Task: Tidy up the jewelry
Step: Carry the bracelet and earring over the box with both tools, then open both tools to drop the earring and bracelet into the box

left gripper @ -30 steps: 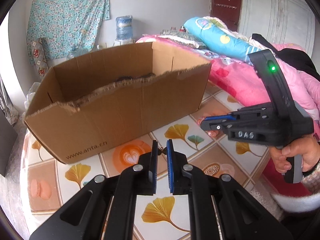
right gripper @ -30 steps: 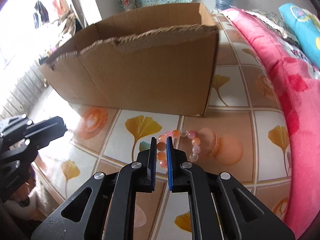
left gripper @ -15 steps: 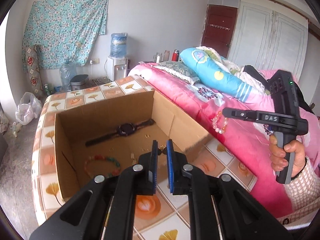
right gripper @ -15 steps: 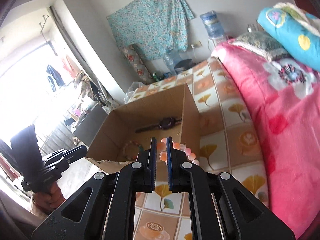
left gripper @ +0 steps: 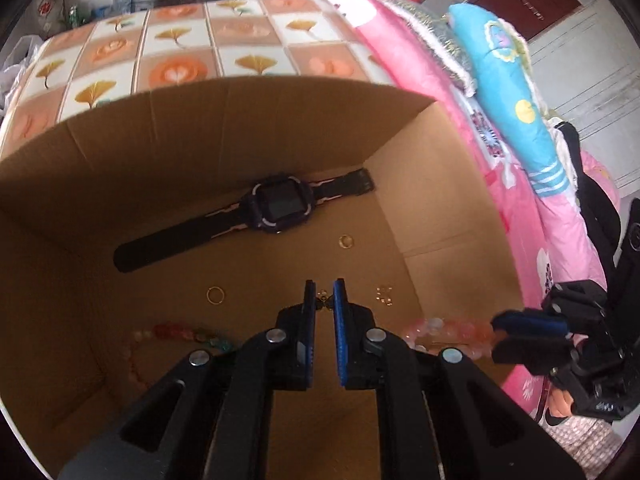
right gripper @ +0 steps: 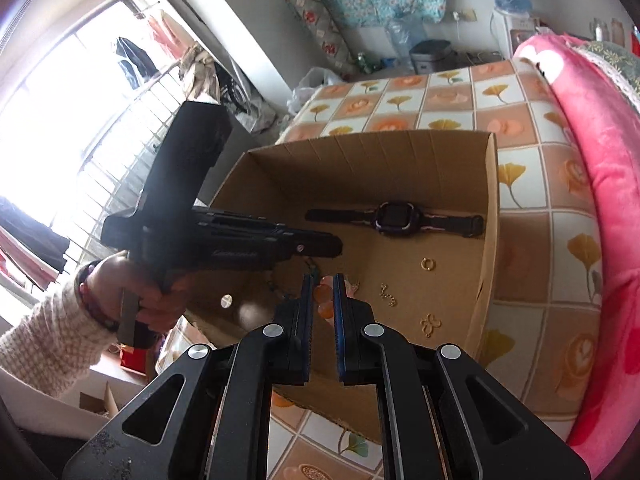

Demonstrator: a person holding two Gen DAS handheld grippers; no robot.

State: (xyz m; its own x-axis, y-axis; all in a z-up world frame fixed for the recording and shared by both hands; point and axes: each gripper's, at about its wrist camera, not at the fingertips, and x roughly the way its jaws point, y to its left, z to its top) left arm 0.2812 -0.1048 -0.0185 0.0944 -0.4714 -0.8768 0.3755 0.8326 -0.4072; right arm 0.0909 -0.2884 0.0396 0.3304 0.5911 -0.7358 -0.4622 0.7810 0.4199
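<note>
My left gripper [left gripper: 323, 293] hangs over the open cardboard box [left gripper: 248, 120], shut on a small gold trinket [left gripper: 323, 299] at its tips. On the box floor lie a black watch [left gripper: 280, 204], two gold rings [left gripper: 346, 241], a small gold piece [left gripper: 384, 295] and a multicoloured bead bracelet [left gripper: 180, 330]. My right gripper [right gripper: 323, 289] is shut on a pink and orange bead bracelet [right gripper: 325, 302], held above the box's near right corner. From the left wrist view that bracelet [left gripper: 452, 328] dangles from the right gripper [left gripper: 496, 338]. The left gripper [right gripper: 338, 246] reaches in from the left.
The box stands on a tablecloth [right gripper: 520, 184] printed with ginkgo leaves. A pink quilt [right gripper: 592, 160] and a blue pillow [left gripper: 516, 92] lie to the right. A person's hand in a knit sleeve [right gripper: 52, 344] holds the left gripper. A window is at far left.
Both grippers have risen from table level to above the box. The right one lifted the bead bracelet off the tablecloth. The left one now tilts down into the box.
</note>
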